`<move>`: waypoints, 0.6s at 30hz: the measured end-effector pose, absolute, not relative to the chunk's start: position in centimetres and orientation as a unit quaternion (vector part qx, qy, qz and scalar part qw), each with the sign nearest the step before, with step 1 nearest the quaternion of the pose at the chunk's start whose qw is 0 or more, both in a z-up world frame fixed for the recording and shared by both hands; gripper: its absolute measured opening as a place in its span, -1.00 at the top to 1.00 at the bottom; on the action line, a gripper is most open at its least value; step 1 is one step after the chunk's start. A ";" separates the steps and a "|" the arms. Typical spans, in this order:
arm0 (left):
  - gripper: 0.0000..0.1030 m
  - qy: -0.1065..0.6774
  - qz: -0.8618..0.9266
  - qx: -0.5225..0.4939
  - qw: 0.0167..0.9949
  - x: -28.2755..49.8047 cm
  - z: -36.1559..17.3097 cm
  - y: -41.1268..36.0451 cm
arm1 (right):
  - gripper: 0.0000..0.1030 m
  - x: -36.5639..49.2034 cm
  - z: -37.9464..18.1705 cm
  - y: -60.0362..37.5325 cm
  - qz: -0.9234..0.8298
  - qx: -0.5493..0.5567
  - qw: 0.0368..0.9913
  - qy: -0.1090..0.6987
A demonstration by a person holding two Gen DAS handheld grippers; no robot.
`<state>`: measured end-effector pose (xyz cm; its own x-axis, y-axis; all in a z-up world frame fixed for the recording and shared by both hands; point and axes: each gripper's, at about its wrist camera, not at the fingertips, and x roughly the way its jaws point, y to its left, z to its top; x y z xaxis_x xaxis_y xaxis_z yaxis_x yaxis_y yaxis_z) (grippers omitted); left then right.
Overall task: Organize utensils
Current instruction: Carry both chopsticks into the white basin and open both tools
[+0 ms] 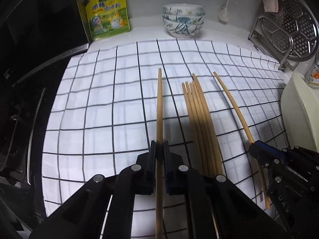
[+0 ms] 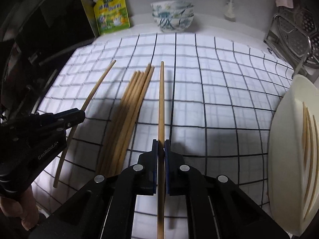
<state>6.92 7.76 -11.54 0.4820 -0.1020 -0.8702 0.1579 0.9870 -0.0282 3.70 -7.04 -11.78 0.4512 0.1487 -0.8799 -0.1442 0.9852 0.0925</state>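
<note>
On the checked cloth (image 1: 95,99) lies a bundle of several wooden chopsticks (image 1: 199,119) (image 2: 127,111). My left gripper (image 1: 159,145) is shut on a single chopstick (image 1: 159,103) that runs between its pads and points away from me, left of the bundle. Seen from the right wrist view, the left gripper (image 2: 82,113) clamps that chopstick (image 2: 99,83) a little above the cloth. My right gripper (image 2: 161,143) is shut on another chopstick (image 2: 161,99), right of the bundle. The left wrist view also shows the right gripper (image 1: 254,145) pinching this chopstick (image 1: 233,103).
A cream-white holder (image 2: 289,139) at the right edge has a few chopsticks (image 2: 308,131) in it. At the back stand stacked patterned bowls (image 1: 183,22), a yellow seasoning pouch (image 1: 108,14) and a metal steamer rack (image 1: 289,29). A black appliance (image 1: 30,59) borders the cloth on the left.
</note>
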 end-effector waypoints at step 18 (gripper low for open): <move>0.85 0.395 -0.145 0.047 0.906 3.6 -0.1 -4.1 | 0.88 -0.4 -1.4 -19.2 0.044 0.058 0.903 0.423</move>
